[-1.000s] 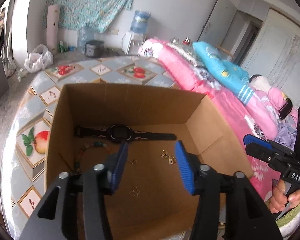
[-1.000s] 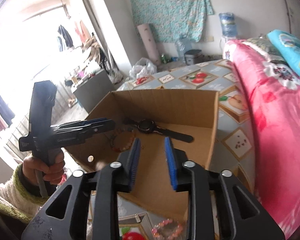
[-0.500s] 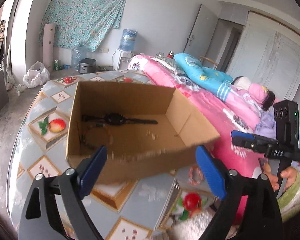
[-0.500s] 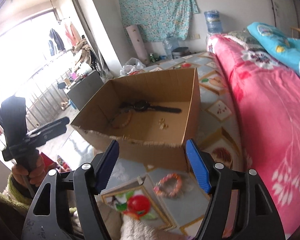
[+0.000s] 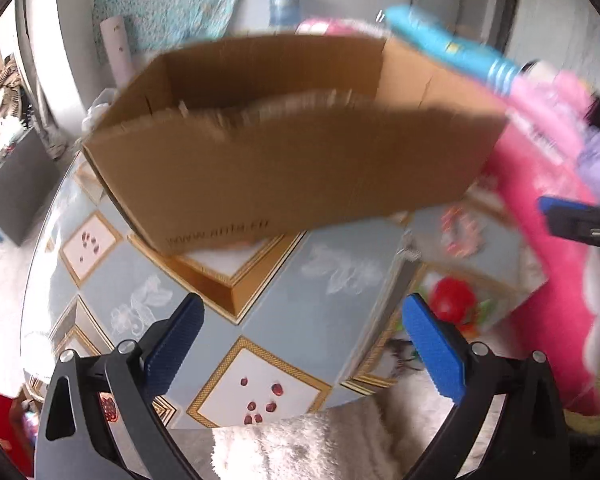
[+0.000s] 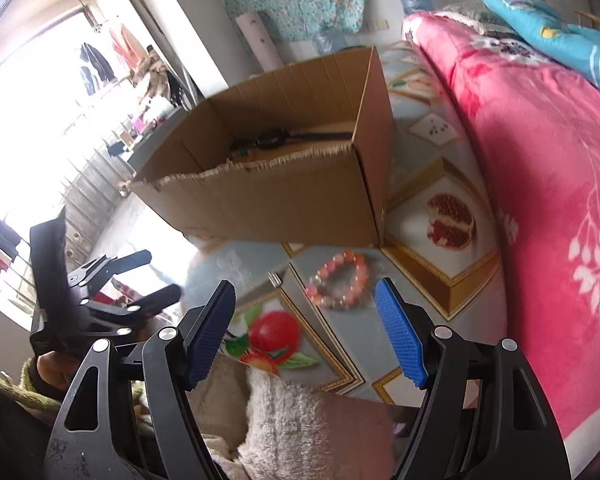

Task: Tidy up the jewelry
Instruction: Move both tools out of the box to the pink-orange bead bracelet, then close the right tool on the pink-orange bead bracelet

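Right wrist view shows the right gripper (image 6: 305,322) with jaws wide and empty, just opened, above the pink bracelet (image 6: 337,280) lying on the table (image 6: 440,276) beside the box (image 6: 284,184). The left gripper (image 5: 300,344) has also just spread wide, empty. Next, probably: lower, straddle, close on the beads.

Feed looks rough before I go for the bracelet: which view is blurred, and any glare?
Left wrist view: heavy motion blur, brown cardboard box and pink beaded bracelet smeared. Right wrist view: sharper, bracelet readable; window at left blown out.
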A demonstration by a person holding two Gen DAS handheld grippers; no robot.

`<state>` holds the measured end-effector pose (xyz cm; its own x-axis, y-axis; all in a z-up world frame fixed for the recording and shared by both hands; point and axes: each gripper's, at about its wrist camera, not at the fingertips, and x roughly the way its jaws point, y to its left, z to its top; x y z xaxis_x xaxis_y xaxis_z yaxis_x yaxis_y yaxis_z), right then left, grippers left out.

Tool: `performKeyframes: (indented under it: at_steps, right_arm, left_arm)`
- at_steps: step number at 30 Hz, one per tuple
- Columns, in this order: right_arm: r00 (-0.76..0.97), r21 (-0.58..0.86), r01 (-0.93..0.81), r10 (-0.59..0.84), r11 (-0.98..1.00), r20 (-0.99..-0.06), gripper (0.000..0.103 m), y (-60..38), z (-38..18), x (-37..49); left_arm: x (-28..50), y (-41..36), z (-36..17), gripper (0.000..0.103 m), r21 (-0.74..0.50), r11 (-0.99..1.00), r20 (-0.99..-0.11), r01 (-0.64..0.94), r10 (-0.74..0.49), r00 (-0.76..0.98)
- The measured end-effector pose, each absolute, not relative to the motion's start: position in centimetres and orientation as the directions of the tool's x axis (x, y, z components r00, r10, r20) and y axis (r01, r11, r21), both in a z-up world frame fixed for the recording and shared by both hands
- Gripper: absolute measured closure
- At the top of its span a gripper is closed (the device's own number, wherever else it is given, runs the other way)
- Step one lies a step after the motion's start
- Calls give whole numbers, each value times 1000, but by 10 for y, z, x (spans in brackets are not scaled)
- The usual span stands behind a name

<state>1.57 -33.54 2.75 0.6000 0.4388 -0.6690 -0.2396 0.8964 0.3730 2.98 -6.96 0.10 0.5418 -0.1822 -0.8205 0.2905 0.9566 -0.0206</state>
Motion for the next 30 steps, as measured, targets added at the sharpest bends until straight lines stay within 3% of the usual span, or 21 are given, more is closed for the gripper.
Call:
performKeyframes:
  at_steps: [2,4,10,20,30]
  right_arm:
    - [589,361,-250,437,899,-680,34,-328,20,19]
    - [568,348,-260,434,901,-699,44,-318,13,27]
    - [548,256,-294,382,921,-744,56,-289,3,45]
    - [526,111,-290,255,951,-812,67,-269,-11,54]
    - [534,51,-288,204,956,-820,76,-267,-18,58]
  left_arm:
    - [37,-76,-9,6,8,959,-837,284,-149,527]
    - [43,-80,-16,6,26,961,-851,275,-123,511]
    - [57,-86,-29,6,19,968,-877,250,-104,468]
    - [68,-84,-38,6,4,971,-884,238,-108,455]
    - [67,-84,-37,6,4,971,-883,238,-109,457]
